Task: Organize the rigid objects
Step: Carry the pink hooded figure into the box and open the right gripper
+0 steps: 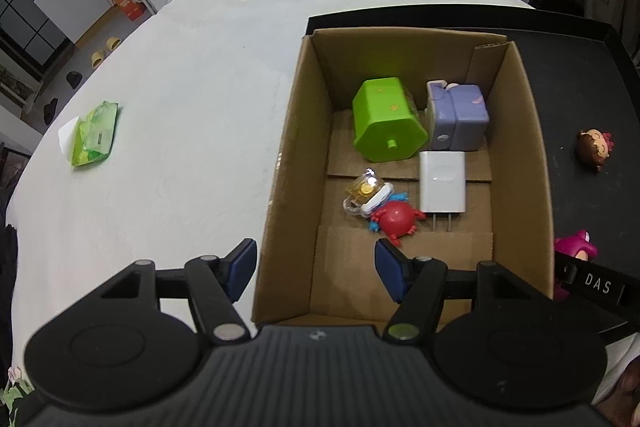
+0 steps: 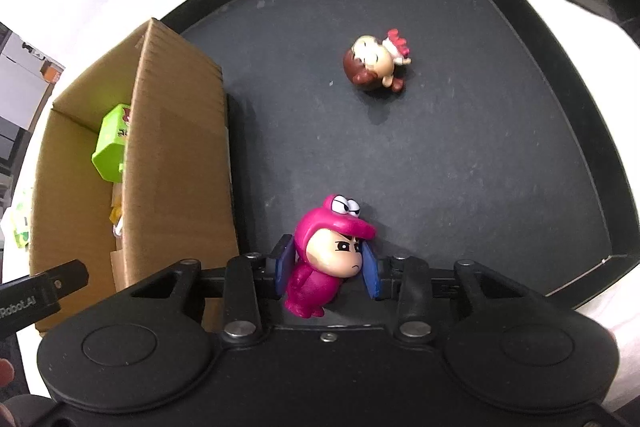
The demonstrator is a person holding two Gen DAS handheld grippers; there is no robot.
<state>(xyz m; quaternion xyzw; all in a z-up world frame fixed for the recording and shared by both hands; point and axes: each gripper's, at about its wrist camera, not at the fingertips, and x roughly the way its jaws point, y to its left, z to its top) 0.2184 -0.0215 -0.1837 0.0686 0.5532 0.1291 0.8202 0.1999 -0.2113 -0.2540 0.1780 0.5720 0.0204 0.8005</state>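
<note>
Flanking magenta figurine (image 2: 316, 259), scowling face; right tongs (image 2: 326, 265).

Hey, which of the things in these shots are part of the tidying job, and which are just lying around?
Part of the job:
cardboard box
pink figurine between the right gripper pads
brown-haired figurine on the black tray
toys and white charger already boxed

Just lying about:
green packet on the white table

The left gripper (image 1: 316, 269) hung low in the frame, blue pads (image 1: 390, 273) spread wide with nothing between them. At bottom centre of its own view, the right gripper (image 2: 326, 267) had its pads (image 2: 370, 269) pressed against either side of something.
</note>
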